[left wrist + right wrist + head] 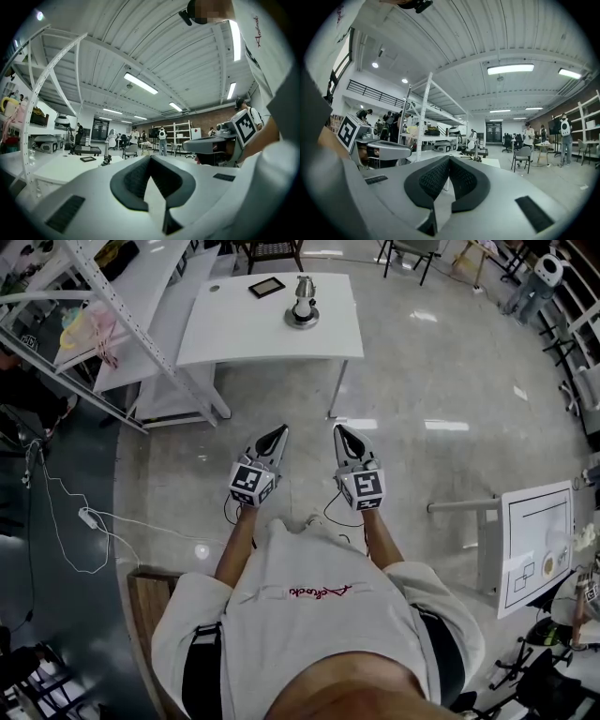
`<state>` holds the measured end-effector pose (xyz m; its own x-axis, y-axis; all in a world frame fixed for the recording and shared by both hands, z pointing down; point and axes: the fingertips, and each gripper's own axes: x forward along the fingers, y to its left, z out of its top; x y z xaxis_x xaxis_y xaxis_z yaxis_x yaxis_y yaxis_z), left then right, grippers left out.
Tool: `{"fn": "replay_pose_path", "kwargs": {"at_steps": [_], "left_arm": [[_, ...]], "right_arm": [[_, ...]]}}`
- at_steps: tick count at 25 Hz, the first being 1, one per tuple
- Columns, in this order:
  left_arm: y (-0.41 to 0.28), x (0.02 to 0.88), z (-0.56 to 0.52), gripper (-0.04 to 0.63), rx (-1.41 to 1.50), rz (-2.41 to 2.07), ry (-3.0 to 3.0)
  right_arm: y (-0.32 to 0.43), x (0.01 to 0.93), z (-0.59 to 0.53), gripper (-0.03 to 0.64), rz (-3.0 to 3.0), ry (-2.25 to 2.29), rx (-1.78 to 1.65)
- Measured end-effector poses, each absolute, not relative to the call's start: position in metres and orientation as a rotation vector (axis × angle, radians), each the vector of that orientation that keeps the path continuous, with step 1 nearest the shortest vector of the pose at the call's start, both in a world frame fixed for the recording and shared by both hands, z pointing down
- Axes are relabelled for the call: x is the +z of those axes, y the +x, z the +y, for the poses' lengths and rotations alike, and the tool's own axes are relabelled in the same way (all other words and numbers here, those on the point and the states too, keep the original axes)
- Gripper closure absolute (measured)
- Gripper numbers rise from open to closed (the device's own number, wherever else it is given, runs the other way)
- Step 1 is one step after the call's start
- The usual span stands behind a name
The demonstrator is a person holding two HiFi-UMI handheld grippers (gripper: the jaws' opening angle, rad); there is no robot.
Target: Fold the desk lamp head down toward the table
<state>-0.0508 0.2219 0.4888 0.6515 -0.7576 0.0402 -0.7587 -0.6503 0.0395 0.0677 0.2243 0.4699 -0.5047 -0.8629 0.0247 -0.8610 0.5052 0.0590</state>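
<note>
A glossy pale grey floor spreads around a white rectangular table. Just left of the table stands a white slotted-metal shelving rack. Above is a white ribbed ceiling with long bright strip lights. Far beyond the table is a brown brick wall; a grey chair stands off to the table's right
</note>
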Motion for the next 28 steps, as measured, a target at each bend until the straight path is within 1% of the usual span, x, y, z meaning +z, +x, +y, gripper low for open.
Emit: {"fn": "replay_pose_path", "kwargs": {"at_steps": [28], "left_arm": [[-0.019,0.49,0.204,0.575,0.05,-1.356,2.823]], "right_arm": [[0.089,0.475,0.207,0.598,-2.71,1.447,-0.151]]}}
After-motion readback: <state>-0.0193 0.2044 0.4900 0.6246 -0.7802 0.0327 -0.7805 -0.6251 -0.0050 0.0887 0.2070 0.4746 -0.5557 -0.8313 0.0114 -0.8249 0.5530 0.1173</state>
